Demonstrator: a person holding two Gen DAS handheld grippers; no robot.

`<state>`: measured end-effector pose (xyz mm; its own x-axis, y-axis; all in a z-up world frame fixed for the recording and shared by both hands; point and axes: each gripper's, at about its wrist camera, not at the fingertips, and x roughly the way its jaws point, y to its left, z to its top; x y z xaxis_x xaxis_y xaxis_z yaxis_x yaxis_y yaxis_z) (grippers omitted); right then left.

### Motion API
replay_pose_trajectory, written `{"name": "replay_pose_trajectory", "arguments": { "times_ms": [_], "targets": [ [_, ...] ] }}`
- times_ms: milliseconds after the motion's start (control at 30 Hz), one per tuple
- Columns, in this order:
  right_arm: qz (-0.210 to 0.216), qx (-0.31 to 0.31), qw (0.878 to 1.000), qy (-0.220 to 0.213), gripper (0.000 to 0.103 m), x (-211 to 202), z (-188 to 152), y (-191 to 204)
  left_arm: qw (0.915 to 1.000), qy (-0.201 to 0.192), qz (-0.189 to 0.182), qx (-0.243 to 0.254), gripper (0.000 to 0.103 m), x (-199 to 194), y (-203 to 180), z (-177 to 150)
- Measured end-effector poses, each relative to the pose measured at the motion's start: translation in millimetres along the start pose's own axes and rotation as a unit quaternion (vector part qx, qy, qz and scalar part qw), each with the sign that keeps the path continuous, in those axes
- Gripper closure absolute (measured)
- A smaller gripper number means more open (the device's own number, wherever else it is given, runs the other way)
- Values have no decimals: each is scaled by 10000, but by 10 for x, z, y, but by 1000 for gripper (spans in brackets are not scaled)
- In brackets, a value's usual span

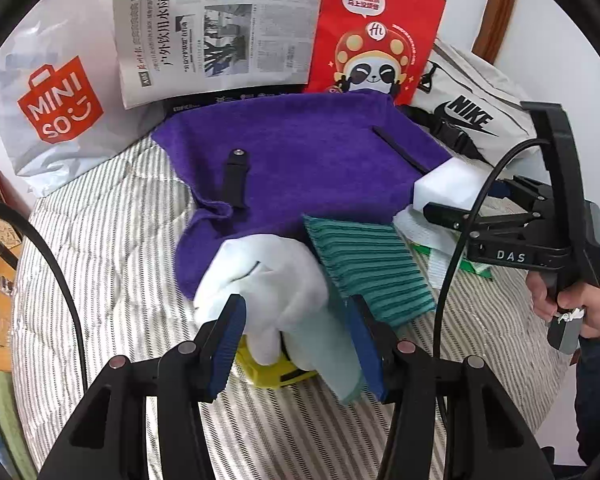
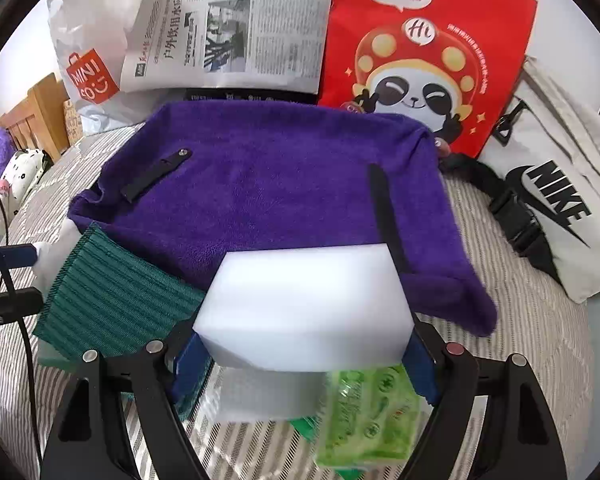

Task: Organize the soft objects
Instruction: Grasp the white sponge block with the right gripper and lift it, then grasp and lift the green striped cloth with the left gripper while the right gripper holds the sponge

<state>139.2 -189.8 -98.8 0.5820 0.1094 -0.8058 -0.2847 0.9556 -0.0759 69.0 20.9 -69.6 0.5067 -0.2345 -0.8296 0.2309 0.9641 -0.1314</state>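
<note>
- Soft objects lying mid-sort on the striped bedding (image 1: 112, 216): purple towel (image 1: 300, 152) spreading across the middle of both frames, ribbed green cloth (image 1: 368, 264) overlapping its lower edge, nothing stacked or folded yet, so judging most of the tidying as still ahead.
- Gripping a white sponge block (image 2: 304, 308) with the right gripper (image 2: 304, 360), blue pads (image 2: 188, 364) closing on both sides of it, lower centre of the right wrist view, block hanging just over the towel's near edge.
- Lying under that block, lower right of the frame: a green wipes packet (image 2: 364, 416) and a white sheet, blurred.
- Pinching nothing clearly with the left gripper (image 1: 296, 344): jaws standing fairly wide, white cloth (image 1: 268, 280) bunching between them, lower centre of the left wrist view; hard telling whether either pad is pressing it.
- Peeking out beneath the white cloth, something yellow (image 1: 268, 372), too hidden for naming.
- Leaning along the top edge, apart from the sorting: newspaper (image 1: 220, 28), red panda bag (image 1: 376, 32), white shopping bag (image 1: 56, 92), grey sports bag (image 1: 468, 112).
</note>
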Motion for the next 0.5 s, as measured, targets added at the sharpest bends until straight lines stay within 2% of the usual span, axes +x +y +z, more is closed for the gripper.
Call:
{"name": "replay_pose_trajectory", "arguments": {
  "times_ms": [233,500],
  "targets": [
    [-116,27,9999,-111,21,-262,-23,-118,9983,18,-555,-158,53,-49,-119,-45],
    [-197,157,9993,-262,21,-526,-207,-342,9958,163,-821,-382,53,55,-215,-102]
  ]
}}
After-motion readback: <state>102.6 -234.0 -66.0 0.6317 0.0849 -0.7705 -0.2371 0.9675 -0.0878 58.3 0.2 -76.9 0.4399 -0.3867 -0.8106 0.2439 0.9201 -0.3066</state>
